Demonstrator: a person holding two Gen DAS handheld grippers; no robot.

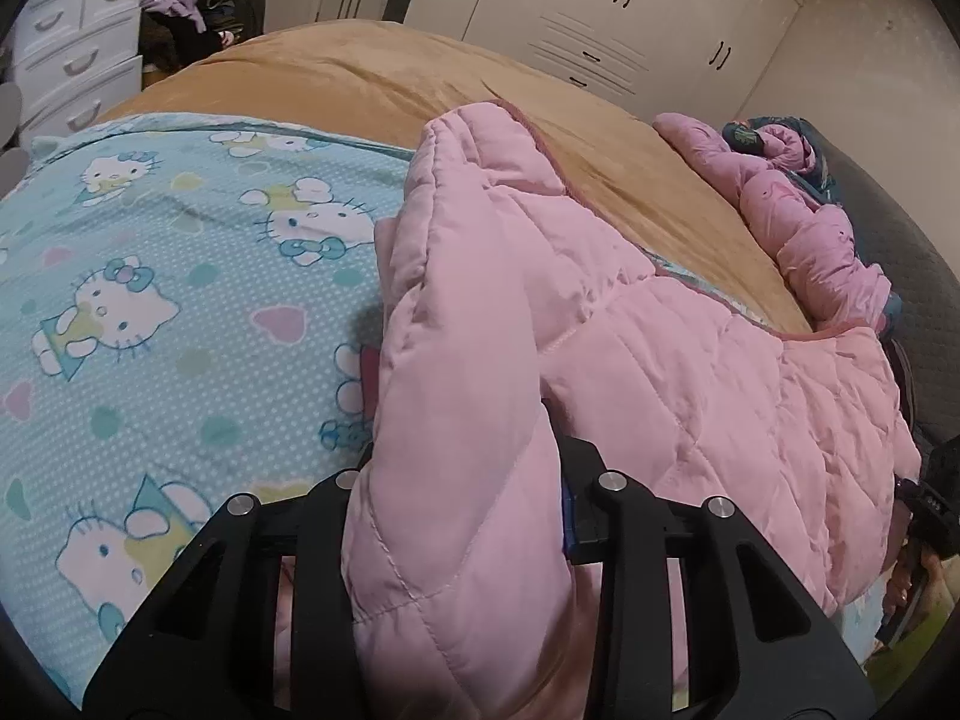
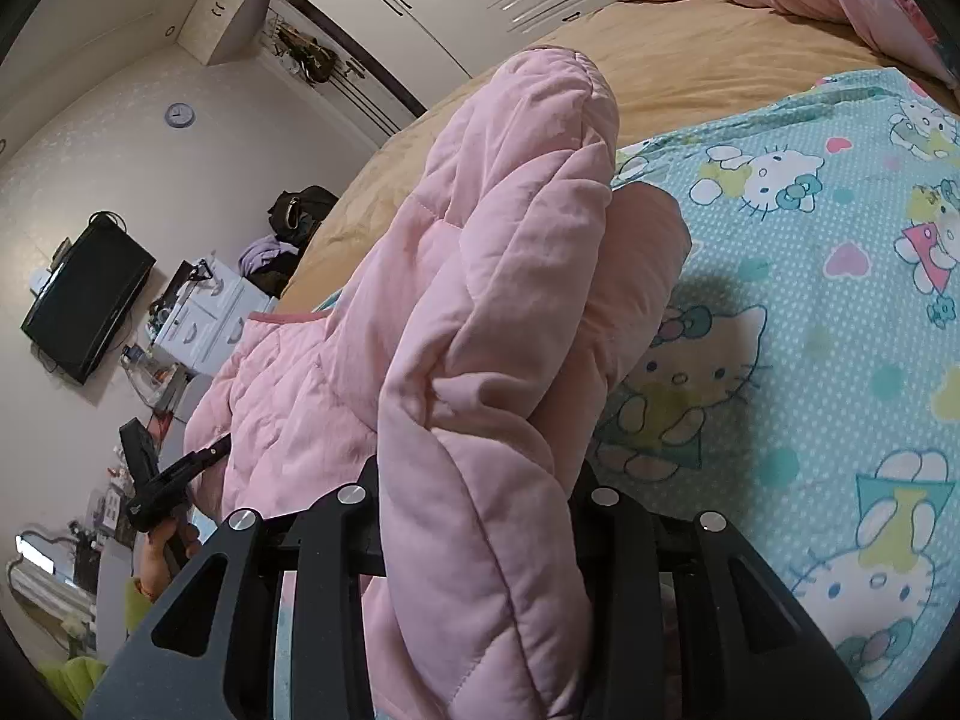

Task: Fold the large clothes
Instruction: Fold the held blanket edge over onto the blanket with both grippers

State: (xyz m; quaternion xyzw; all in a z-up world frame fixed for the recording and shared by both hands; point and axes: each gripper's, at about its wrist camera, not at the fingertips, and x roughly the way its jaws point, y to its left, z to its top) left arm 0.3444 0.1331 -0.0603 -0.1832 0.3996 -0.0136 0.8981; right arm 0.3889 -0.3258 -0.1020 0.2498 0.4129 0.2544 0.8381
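A pink quilted jacket [image 1: 630, 324] lies partly lifted over a blue cat-print blanket [image 1: 150, 300] on the bed. My left gripper [image 1: 462, 462] is shut on a thick fold of the jacket's edge, and the fabric hides its fingertips. In the right wrist view, my right gripper [image 2: 480, 468] is shut on another bunched fold of the same jacket [image 2: 510, 276]. The jacket stretches between the two grippers. The right gripper [image 1: 933, 498] shows at the far right edge of the left wrist view. The left gripper [image 2: 207, 453], held in a hand, shows at the jacket's left edge in the right wrist view.
A tan blanket [image 1: 372, 72] covers the far half of the bed. A second pink garment [image 1: 804, 228] lies crumpled at the bed's far right. White drawers [image 1: 72, 54] with piled clothes [image 1: 174, 0], a wardrobe [image 1: 630, 6] and a wall television [image 2: 90, 300] ring the bed.
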